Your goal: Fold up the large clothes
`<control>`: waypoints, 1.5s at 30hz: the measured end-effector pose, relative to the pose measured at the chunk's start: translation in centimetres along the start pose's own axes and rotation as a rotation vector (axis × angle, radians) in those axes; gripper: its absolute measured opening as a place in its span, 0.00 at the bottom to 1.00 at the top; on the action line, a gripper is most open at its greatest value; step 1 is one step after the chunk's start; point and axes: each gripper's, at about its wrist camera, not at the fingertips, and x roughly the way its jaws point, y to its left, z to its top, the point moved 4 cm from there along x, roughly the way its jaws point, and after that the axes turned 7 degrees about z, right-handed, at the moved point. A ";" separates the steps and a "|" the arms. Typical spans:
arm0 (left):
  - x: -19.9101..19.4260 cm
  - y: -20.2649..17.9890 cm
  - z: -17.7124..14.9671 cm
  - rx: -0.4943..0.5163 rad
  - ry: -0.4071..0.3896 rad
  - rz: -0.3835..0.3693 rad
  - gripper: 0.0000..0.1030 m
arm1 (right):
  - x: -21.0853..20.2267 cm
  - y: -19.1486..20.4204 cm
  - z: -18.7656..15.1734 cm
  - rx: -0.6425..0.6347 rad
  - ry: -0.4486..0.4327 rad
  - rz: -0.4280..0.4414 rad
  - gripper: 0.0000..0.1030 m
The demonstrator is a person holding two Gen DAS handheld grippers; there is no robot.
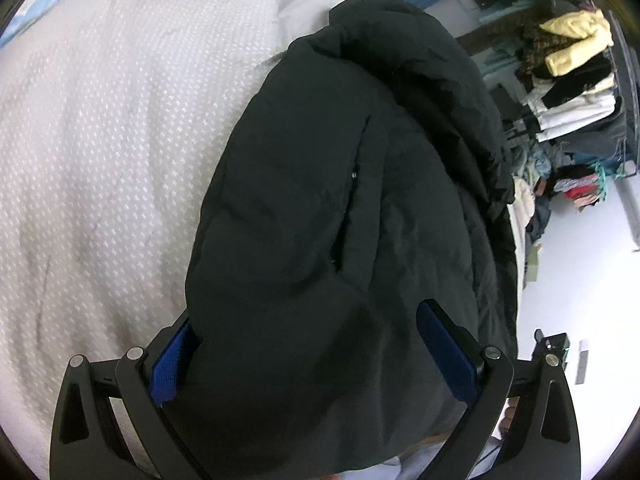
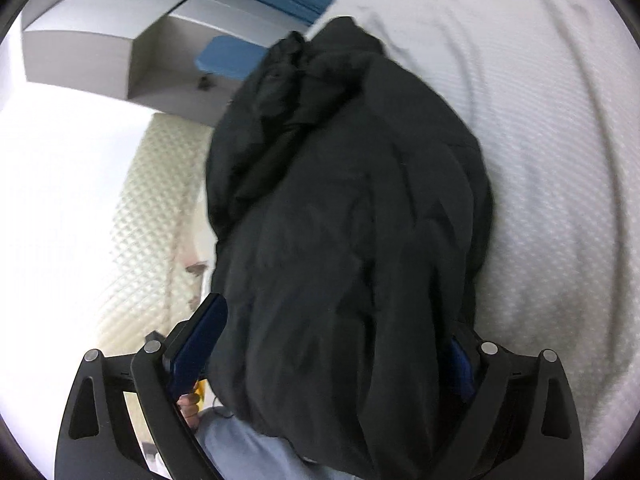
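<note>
A white bedspread (image 1: 100,160) covered the bed on the left. The left gripper (image 1: 312,348) had its jaws spread wide, the black coat (image 1: 340,200) bunched between the blue pads (image 1: 448,352). The coat lay along the bed's edge. The right gripper (image 2: 332,352) likewise stood apart around the coat (image 2: 340,240). Stacked clothes (image 1: 572,80) sat far right.

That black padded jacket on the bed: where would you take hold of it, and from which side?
Probably by its near hem, coming in from the bed's edge. The black jacket lies lengthwise away from the cameras on the white bedspread, and its puffy near end already bulges between the fingers of the left tool and right tool.
</note>
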 end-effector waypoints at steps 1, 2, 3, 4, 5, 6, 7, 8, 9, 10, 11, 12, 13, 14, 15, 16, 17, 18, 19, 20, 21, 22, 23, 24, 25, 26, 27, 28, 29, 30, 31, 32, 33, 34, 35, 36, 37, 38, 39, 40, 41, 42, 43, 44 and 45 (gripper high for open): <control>0.0 0.1 0.0 -0.007 -0.002 -0.003 0.98 | 0.0 -0.1 0.1 0.009 -0.002 0.000 0.94; -0.1 0.2 -0.1 -0.013 -0.003 -0.005 0.98 | 0.1 -0.3 0.1 0.019 -0.004 -0.005 0.94; 0.0 0.2 -0.1 -0.019 -0.003 -0.008 0.98 | 0.2 -0.8 0.1 0.039 -0.002 -0.023 0.94; 0.0 0.3 0.0 -0.029 -0.002 -0.014 0.98 | 0.5 -1.3 0.1 0.058 0.004 -0.046 0.94; 0.2 0.4 0.0 -0.036 0.003 -0.017 0.98 | 0.7 -2.1 0.0 0.087 0.017 -0.085 0.94; 0.3 0.4 0.0 -0.039 0.008 -0.016 0.98 | 0.9 -2.9 -0.2 0.116 0.034 -0.118 0.94; 0.4 0.6 0.0 -0.042 0.013 -0.011 0.97 | 1.2 -3.7 -0.4 0.144 0.049 -0.144 0.94; 0.5 0.7 0.0 -0.045 0.018 -0.006 0.96 | 1.5 -3.9 -0.3 0.156 0.057 -0.158 0.94; 0.8 0.7 0.0 -0.050 0.029 0.000 0.94 | 1.7 -4.3 -0.5 0.171 0.066 -0.179 0.94; 1.1 0.7 0.1 -0.056 0.042 0.003 0.94 | 1.9 -4.4 -0.5 0.173 0.075 -0.185 0.94; 1.4 0.8 0.1 -0.059 0.049 0.004 0.94 | 2.0 -4.3 -0.5 0.169 0.081 -0.185 0.95; 1.8 0.7 0.1 -0.061 0.060 0.005 0.93 | 2.2 -4.0 -0.5 0.157 0.089 -0.188 0.95; 2.0 0.6 0.2 -0.061 0.070 0.005 0.93 | 2.4 -3.5 -0.5 0.142 0.093 -0.176 0.95; 2.2 0.6 0.2 -0.062 0.073 0.005 0.92 | 2.6 -3.1 -0.4 0.125 0.096 -0.149 0.95; 2.3 0.6 0.2 -0.062 0.073 0.005 0.91 | 2.8 -2.4 -0.4 0.103 0.099 -0.119 0.95; 2.3 0.5 0.2 -0.061 0.070 0.001 0.90 | 2.8 -1.5 -0.3 0.072 0.095 -0.089 0.95; 2.2 0.3 0.2 -0.055 0.063 -0.013 0.90 | 2.7 -0.8 -0.3 0.048 0.088 -0.065 0.95; 2.1 0.1 0.2 -0.047 0.057 -0.026 0.89 | 2.5 -0.1 -0.2 0.027 0.078 -0.037 0.95; 1.9 -0.2 0.2 -0.036 0.048 -0.040 0.88 | 2.4 0.4 -0.1 0.011 0.070 -0.013 0.95; 1.7 -0.5 0.1 -0.026 0.037 -0.054 0.88 | 2.2 1.1 -0.1 -0.008 0.060 0.017 0.95; 1.4 -0.7 0.1 -0.019 0.026 -0.072 0.85 | 2.0 1.6 -0.1 -0.024 0.053 0.043 0.95; 1.1 -1.0 0.1 -0.010 0.013 -0.104 0.80 | 1.8 2.1 -0.1 -0.041 0.047 0.072 0.95; 0.8 -1.4 0.0 -0.002 0.004 -0.135 0.79 | 1.7 2.3 0.0 -0.048 0.043 0.087 0.95; 0.4 -1.9 -0.1 0.008 -0.006 -0.177 0.79 | 1.5 2.6 0.0 -0.056 0.037 0.112 0.95; 0.1 -2.4 -0.1 0.023 -0.016 -0.211 0.79 | 1.2 2.9 0.1 -0.061 0.027 0.137 0.95; -0.3 -2.8 -0.2 0.038 -0.028 -0.232 0.79 | 1.0 3.1 0.1 -0.065 0.017 0.155 0.95; -0.4 -3.1 -0.3 0.046 -0.036 -0.238 0.79 | 0.7 3.3 0.2 -0.069 0.006 0.176 0.95; -0.5 -3.2 -0.3 0.048 -0.039 -0.237 0.79 | 0.5 3.5 0.3 -0.072 -0.002 0.192 0.95; -0.3 -3.4 -0.2 0.043 -0.037 -0.235 0.79 | 0.4 3.6 0.4 -0.072 -0.006 0.202 0.95; 0.1 -3.3 -0.1 0.030 -0.029 -0.230 0.79 | 0.5 3.5 0.4 -0.068 -0.006 0.206 0.95; 0.4 -3.2 0.0 0.015 -0.018 -0.222 0.78 | 0.7 3.2 0.4 -0.058 -0.002 0.201 0.95; 0.7 -2.9 0.1 0.005 -0.007 -0.214 0.78 | 0.9 2.9 0.4 -0.043 0.005 0.193 0.95; 1.2 -2.7 0.2 -0.005 0.007 -0.200 0.75 | 1.2 2.4 0.5 -0.024 0.015 0.179 0.95; 1.4 -2.4 0.3 -0.008 0.017 -0.188 0.73 | 1.5 1.9 0.5 -0.002 0.027 0.161 0.95; 1.9 -2.4 0.3 -0.008 0.029 -0.174 0.72 | 2.0 1.2 0.4 0.022 0.043 0.135 0.95; 2.3 -2.5 0.4 -0.004 0.039 -0.165 0.71 | 2.5 0.4 0.3 0.044 0.065 0.101 0.95; 2.6 -2.6 0.3 0.001 0.044 -0.161 0.70 | 2.8 -0.3 0.0 0.059 0.086 0.067 0.95; 2.9 -2.7 0.4 0.005 0.048 -0.158 0.69 | 3.5 -0.9 -0.1 0.068 0.108 0.014 0.93; 3.2 -2.9 0.4 0.008 0.054 -0.154 0.68 | 3.9 -1.6 -0.2 0.065 0.121 -0.079 0.89; 3.6 -2.9 0.5 0.008 0.064 -0.149 0.66 | 4.1 -2.0 -0.3 0.058 0.132 -0.151 0.87; 4.0 -2.8 0.6 0.004 0.074 -0.140 0.63 | 4.6 -2.5 -0.4 0.050 0.155 -0.219 0.84; 4.6 -2.6 0.7 -0.011 0.088 -0.128 0.58 | 5.0 -2.6 -0.4 0.046 0.167 -0.229 0.84; 5.0 -2.5 0.7 -0.024 0.097 -0.124 0.55 | 5.4 -2.6 -0.4 0.035 0.178 -0.239 0.84; 5.4 -2.5 0.9 -0.039 0.102 -0.127 0.55 | 5.5 -2.5 -0.4 0.028 0.184 -0.246 0.84; 5.5 -2.5 0.9 -0.045 0.100 -0.130 0.54 | 5.7 -2.3 -0.4 0.021 0.189 -0.247 0.83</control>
